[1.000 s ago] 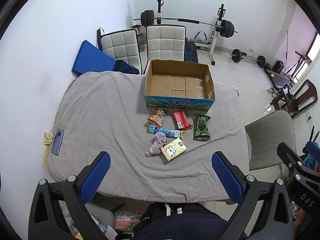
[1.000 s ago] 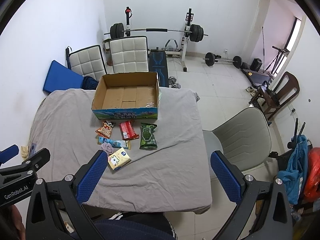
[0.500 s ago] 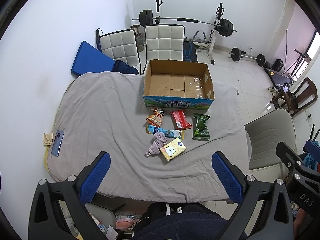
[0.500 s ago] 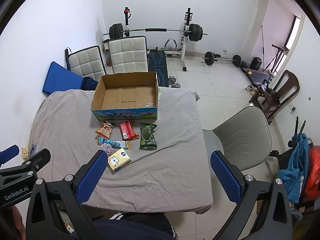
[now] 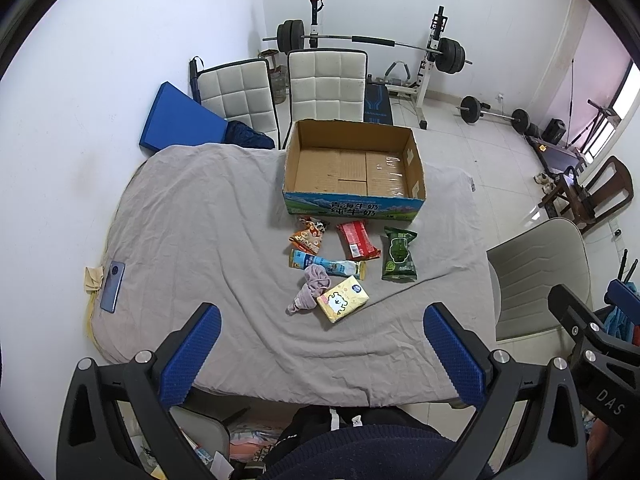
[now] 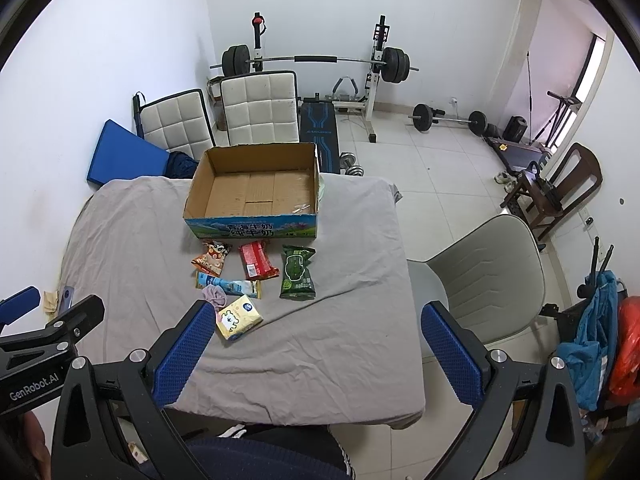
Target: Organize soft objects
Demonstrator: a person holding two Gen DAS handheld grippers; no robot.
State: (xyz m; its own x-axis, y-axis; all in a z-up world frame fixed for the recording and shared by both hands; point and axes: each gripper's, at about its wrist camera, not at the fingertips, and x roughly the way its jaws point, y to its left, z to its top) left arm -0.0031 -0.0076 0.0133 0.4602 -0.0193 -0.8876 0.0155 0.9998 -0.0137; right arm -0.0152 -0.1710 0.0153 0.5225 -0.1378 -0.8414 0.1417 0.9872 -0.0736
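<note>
An open, empty cardboard box [image 5: 354, 199] [image 6: 252, 229] stands at the far side of the grey-covered table [image 5: 200, 240]. In front of it lie an orange snack bag [image 5: 307, 235], a red packet [image 5: 357, 240], a green packet [image 5: 398, 254], a blue-white tube packet [image 5: 326, 264], a purple cloth [image 5: 311, 287] and a yellow tissue pack [image 5: 342, 299] [image 6: 239, 317]. My left gripper [image 5: 322, 354] is open and empty, held high above the near table edge. My right gripper [image 6: 318, 354] is open and empty, also high, to the right.
A phone [image 5: 112, 286] lies near the table's left edge. A grey chair [image 6: 486, 276] stands right of the table, two white chairs [image 5: 326, 84] behind it. Weight bench and barbells [image 6: 316, 60] stand by the far wall.
Both grippers drifted slightly; the scene shifts a little in each view. Nothing on the table has moved.
</note>
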